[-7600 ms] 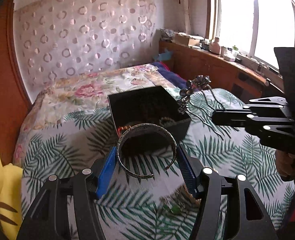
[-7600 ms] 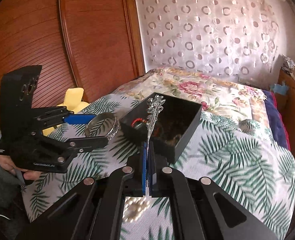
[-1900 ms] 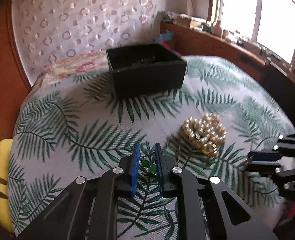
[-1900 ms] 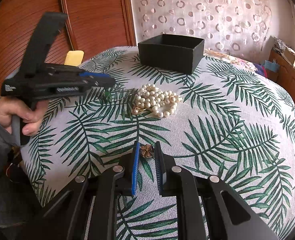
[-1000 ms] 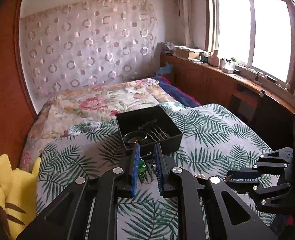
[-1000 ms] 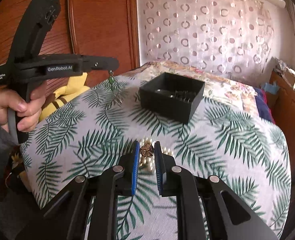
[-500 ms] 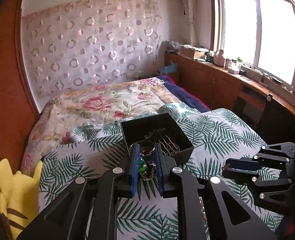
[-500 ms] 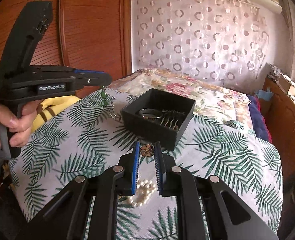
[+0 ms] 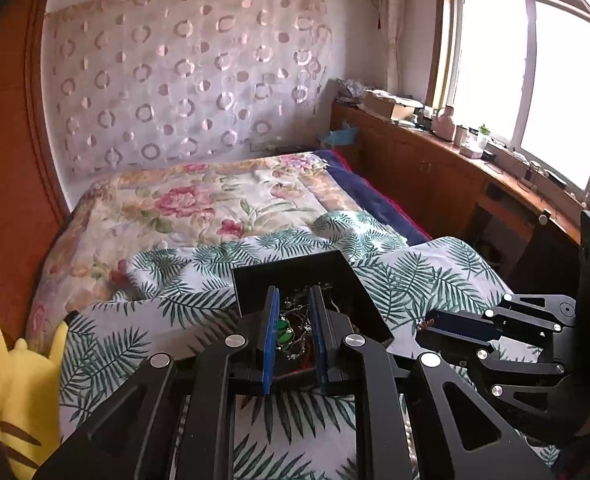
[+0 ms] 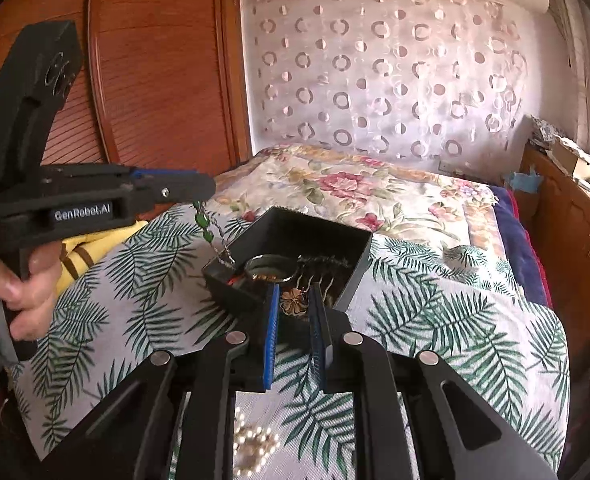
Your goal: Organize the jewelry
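With your left gripper (image 9: 293,322) pinched on the green-stone chain (image 10: 209,234) and your right gripper (image 10: 293,304) clamped on the flower brooch (image 10: 293,301), carry both just ahead over the black box (image 10: 353,270), then let go low.

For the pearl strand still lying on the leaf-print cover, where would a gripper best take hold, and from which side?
The white pearl strand lies bunched in a low heap on the leaf-print cover. Probably best to come from straight above and pinch across the top of the heap, since it offers no handle or edge; a sideways approach would likely just push the beads.
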Demonstrator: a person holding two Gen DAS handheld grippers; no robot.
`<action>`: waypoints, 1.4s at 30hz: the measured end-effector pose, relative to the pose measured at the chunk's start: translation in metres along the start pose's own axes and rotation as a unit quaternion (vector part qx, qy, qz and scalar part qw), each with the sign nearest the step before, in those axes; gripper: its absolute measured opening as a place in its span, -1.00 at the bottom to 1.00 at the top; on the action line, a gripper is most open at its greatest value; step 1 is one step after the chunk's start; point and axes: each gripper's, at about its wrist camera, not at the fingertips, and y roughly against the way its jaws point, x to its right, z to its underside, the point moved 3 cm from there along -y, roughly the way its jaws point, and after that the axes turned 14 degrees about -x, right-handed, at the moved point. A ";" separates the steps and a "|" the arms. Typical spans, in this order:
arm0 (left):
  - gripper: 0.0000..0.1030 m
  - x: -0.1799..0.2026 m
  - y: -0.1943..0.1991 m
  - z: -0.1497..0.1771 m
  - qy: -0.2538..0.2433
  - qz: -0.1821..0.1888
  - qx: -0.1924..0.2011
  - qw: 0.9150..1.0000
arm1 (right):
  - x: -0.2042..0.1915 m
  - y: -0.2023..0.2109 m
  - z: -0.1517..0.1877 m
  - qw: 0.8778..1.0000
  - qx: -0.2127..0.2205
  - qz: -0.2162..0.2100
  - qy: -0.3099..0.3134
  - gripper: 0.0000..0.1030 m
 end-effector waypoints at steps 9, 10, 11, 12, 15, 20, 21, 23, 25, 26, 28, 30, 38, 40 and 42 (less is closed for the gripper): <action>-0.41 -0.009 -0.036 0.013 0.017 -0.005 -0.037 0.999 | 0.016 -0.041 -0.018 0.999 -0.027 -0.028 -0.012 -0.68; -0.33 -0.009 -0.037 0.015 0.019 -0.004 -0.037 0.999 | 0.017 -0.046 -0.020 0.999 -0.030 -0.025 -0.011 -0.68; -0.25 -0.009 -0.037 0.017 0.019 -0.004 -0.037 0.999 | 0.016 -0.050 -0.022 0.999 -0.032 -0.026 -0.011 -0.67; -0.20 -0.009 -0.036 0.019 0.018 -0.006 -0.036 0.999 | 0.016 -0.054 -0.024 0.999 -0.034 -0.028 -0.009 -0.67; -0.07 -0.011 -0.032 0.025 0.017 -0.012 -0.031 0.999 | 0.016 -0.059 -0.028 0.999 -0.035 -0.024 -0.009 -0.66; 0.13 -0.015 -0.023 0.040 0.026 -0.010 -0.024 0.999 | 0.020 -0.055 -0.030 0.999 -0.027 -0.028 -0.017 -0.15; 0.23 -0.016 -0.021 0.045 0.029 -0.009 -0.021 0.999 | 0.021 -0.053 -0.029 0.999 -0.025 -0.030 -0.018 -0.15; 0.42 -0.019 -0.018 0.051 0.035 -0.011 -0.017 0.999 | 0.023 -0.046 -0.026 0.999 -0.021 -0.027 -0.022 -0.15; 0.55 -0.020 -0.013 0.058 0.038 -0.014 -0.012 0.999 | 0.021 -0.036 -0.018 0.999 -0.019 -0.027 -0.017 -0.15; 0.61 -0.020 -0.011 0.060 0.039 -0.015 -0.010 0.999 | 0.017 -0.031 -0.012 0.999 -0.020 -0.027 -0.011 -0.15; 0.74 -0.021 -0.006 0.067 0.041 -0.013 -0.005 0.999 | 0.011 -0.024 0.003 0.999 -0.024 -0.028 0.002 -0.16; 0.81 -0.020 -0.003 0.073 0.041 -0.011 -0.005 0.999 | 0.003 -0.018 0.021 0.999 -0.036 -0.033 0.015 -0.17; 0.85 -0.022 0.002 0.104 0.042 -0.009 -0.014 0.999 | -0.012 -0.025 0.075 0.994 -0.096 -0.042 0.033 -0.41; 0.85 -0.024 0.001 0.111 0.046 -0.017 -0.017 0.999 | -0.012 -0.027 0.084 0.993 -0.108 -0.041 0.031 -0.42; 0.85 -0.025 -0.001 0.117 0.048 -0.019 -0.021 0.998 | -0.013 -0.029 0.092 0.992 -0.117 -0.043 0.031 -0.43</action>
